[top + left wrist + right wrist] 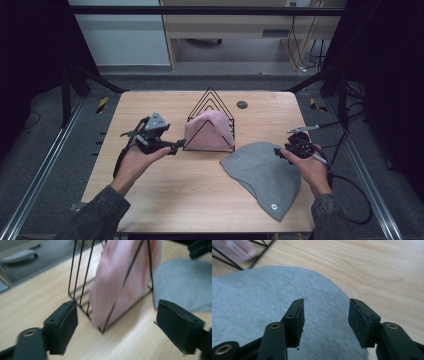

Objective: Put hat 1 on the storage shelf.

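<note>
At frame centre, the open left gripper faces the pink hat in the rack, while the open right gripper hovers over the grey hat.

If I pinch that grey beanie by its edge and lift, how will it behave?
The grey beanie lies flat and limp on the table, so it would probably droop and drape from the right gripper. Its soft knit looks light and grippy, unlikely to slip.

Pink hat: ribbed knit, standing on edge inside black wire rack at table centre, leaning w/ the triangular wires. Grey beanie: soft knit, lying flat on wood to the rack's right, small round white tag near its front edge, apart from rack.
</note>
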A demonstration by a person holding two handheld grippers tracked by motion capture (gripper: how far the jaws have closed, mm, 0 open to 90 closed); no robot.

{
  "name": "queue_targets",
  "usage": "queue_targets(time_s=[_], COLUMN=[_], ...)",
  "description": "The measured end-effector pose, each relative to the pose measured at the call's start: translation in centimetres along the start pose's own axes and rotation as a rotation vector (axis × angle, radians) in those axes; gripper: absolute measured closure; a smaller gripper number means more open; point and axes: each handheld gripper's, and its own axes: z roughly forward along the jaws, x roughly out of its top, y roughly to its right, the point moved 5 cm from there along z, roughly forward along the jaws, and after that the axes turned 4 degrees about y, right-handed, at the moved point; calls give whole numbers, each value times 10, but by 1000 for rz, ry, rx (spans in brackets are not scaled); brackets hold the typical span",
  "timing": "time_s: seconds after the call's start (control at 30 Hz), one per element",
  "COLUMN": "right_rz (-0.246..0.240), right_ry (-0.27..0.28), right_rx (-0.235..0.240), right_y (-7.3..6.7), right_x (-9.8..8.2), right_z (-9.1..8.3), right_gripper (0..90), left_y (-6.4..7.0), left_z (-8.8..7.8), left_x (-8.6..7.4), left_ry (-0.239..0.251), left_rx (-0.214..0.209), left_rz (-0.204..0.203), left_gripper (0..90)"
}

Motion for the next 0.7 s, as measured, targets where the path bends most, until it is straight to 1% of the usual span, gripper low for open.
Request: queue_targets(time_s=[0.03, 0.1, 0.13, 0.17, 0.2, 0.23, 0.27, 0.3, 0.37, 0.43, 0.53, 0.6, 0.7], right_rz=[12, 26, 31, 31, 31, 36, 42, 38, 39, 35, 30, 32, 21], right_ry=[-1, -22, -28, -28, -33, -38, -46, -49, -63, -68, -72, -77, -81], right_rx=[-10, -34, -39, -39, -47, -49, -51, -56, -58, -68, -64, -66, -65], right_y=[4, 12, 14, 14, 16, 18, 19, 20, 20, 20, 20, 20, 20], right_x=[-3, -9, -11, -11, -12, -13, -15, -15, -17, -19, -21, -23, -24], right_z=[1, 4, 5, 5, 6, 7, 8, 9, 12, 14, 15, 16, 15], right_gripper=[493, 490, 485, 485, 482, 478, 473, 470, 465, 461, 461, 465, 483], left_y=[1, 1, 1, 1, 1, 0, -1, -3, -6, -7, -8, -10, -14], left_z=[-3, -9, -16, -16, -18, -21, -23, -23, -24, -25, -27, -28, -32], left_x=[-10, -26, -44, -44, -53, -63, -69, -78, -86, -91, -93, -93, -94], left_ry=[-11, -25, -41, -41, -47, -48, -47, -57, -70, -85, -86, -86, -75], left_rx=[-2, -11, -3, -3, -3, -2, -3, -1, 9, 18, 23, 42, 52], left_rz=[-9, -15, -18, -18, -19, -33, -40, -58, -74, -73, -67, -59, -79], left_gripper=[131, 92, 85, 81, 81, 74, 72, 73, 75, 78, 79, 80, 84])
